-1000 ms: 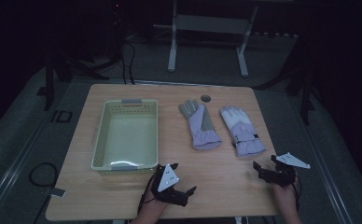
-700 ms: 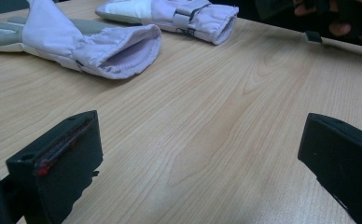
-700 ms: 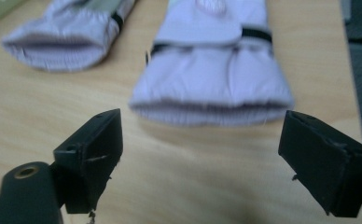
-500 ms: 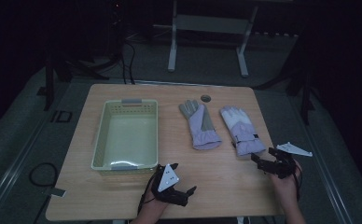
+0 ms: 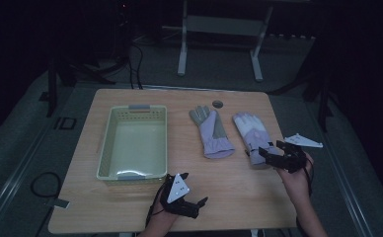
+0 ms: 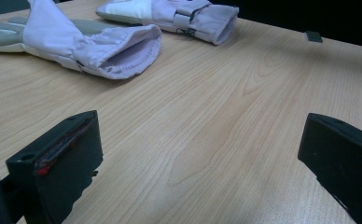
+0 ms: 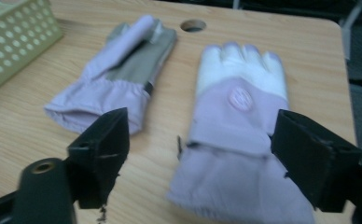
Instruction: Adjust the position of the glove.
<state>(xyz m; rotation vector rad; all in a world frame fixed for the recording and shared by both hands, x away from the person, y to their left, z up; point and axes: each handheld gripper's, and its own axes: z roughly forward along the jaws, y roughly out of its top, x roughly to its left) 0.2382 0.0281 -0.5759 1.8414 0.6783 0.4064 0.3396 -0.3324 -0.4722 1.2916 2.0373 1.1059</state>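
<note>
Two lilac gloves lie side by side on the wooden table [image 5: 239,192]. The left glove [image 5: 211,131] [image 7: 123,65] shows its grey palm. The right glove [image 5: 252,133] [image 7: 242,102] has white fingers and a round badge. My right gripper [image 5: 271,150] [image 7: 200,149] hovers just over that glove's cuff, and its jaws have just been closing. They still stand apart, with the cuff under the gap and no pad pressing on it. My left gripper [image 5: 199,207] [image 6: 198,154] rests open over bare wood near the front edge, pointing at both gloves' cuffs [image 6: 123,51].
A pale green perforated basket [image 5: 105,148] [image 7: 11,37] stands empty on the table's left half. A round cable hole [image 5: 217,103] [image 7: 192,25] sits at the far edge between the gloves. A metal stand [image 5: 219,29] rises beyond the table.
My right gripper has lifted and moved from the table's right edge toward the right glove's cuff. The left gripper, both gloves and the basket have stayed where they were.
</note>
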